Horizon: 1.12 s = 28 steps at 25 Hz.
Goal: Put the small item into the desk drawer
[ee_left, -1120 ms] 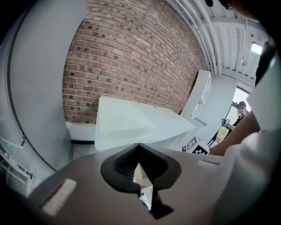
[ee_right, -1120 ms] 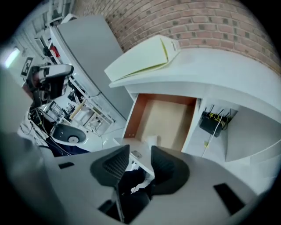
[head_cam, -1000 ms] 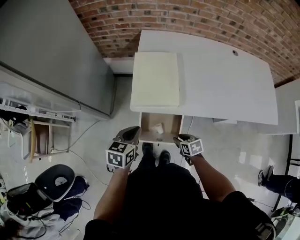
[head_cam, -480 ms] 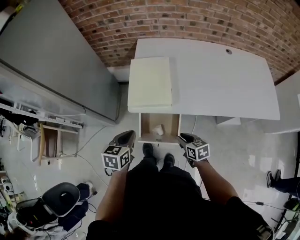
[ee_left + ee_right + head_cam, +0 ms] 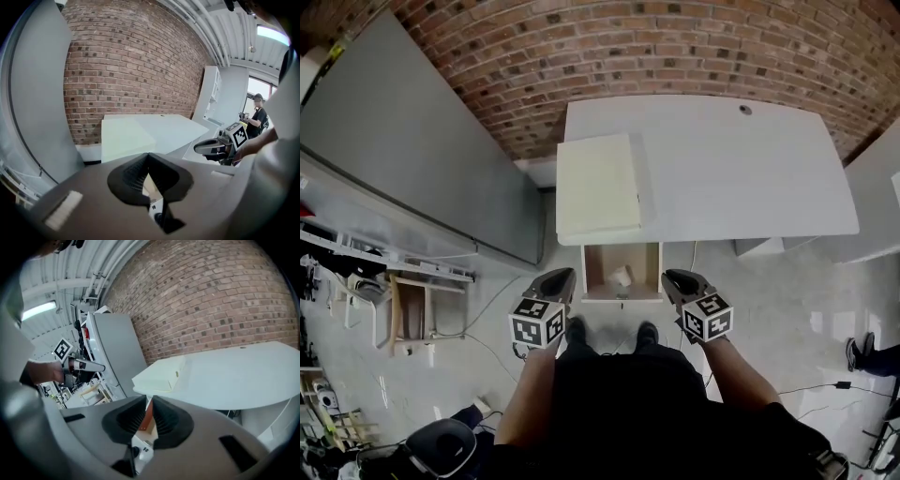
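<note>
Smooth white desk (image 5: 750,178), with a flat cream slab (image 5: 595,183) on its left end. Only your head view shows the small white item (image 5: 622,276) lying in the open, brown-lined drawer (image 5: 598,270). Your left gripper (image 5: 148,157) is pressed together and empty; your right gripper (image 5: 149,400) is closing, with nothing between its ribbed pads.

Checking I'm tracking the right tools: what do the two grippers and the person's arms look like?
Both the left gripper and right gripper are grey shells with black ribbed pads, each carrying a white cube of black square markers. The right one's jaws are closing, nothing between them. The person wears a black short-sleeved top.
</note>
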Available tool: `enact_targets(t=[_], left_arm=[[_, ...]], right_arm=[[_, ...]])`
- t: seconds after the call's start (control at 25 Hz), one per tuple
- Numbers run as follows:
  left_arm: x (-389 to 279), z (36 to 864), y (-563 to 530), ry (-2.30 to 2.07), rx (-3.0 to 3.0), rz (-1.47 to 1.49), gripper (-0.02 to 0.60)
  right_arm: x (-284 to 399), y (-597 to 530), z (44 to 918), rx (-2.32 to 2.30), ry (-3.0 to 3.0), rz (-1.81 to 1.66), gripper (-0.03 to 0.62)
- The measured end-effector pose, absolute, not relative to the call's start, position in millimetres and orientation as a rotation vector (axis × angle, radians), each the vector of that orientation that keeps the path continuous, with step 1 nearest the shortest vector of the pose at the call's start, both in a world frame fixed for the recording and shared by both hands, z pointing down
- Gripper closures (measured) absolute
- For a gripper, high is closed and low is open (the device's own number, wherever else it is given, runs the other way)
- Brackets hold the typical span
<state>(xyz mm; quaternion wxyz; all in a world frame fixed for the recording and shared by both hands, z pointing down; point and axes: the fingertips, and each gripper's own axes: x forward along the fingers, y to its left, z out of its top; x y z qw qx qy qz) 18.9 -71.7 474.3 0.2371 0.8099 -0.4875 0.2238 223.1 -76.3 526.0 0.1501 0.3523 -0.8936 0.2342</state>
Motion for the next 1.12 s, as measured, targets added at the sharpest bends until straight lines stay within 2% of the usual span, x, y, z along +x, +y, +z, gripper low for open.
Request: enact_targets(t=[0.32,0.6,1.12], left_arm=[[-5.1,422.9,-86.1,-1.291,2.391,0.606,0.569],[-49.3,359.2,-114.2,-1.278,2.549,0.48,0.569],[-146.1,341.2,-135.5,-1.27,2.585,0.356,0.569]], right_arm=[[195.6,-101.1,475.0,1.105,-2.622,0.509,0.577],[130.0,-129.1,408.5,1.203,-2.686,0.361,0.582],[55.4,-107.5,318.8,1.264,-2.783,0.209,0.582]])
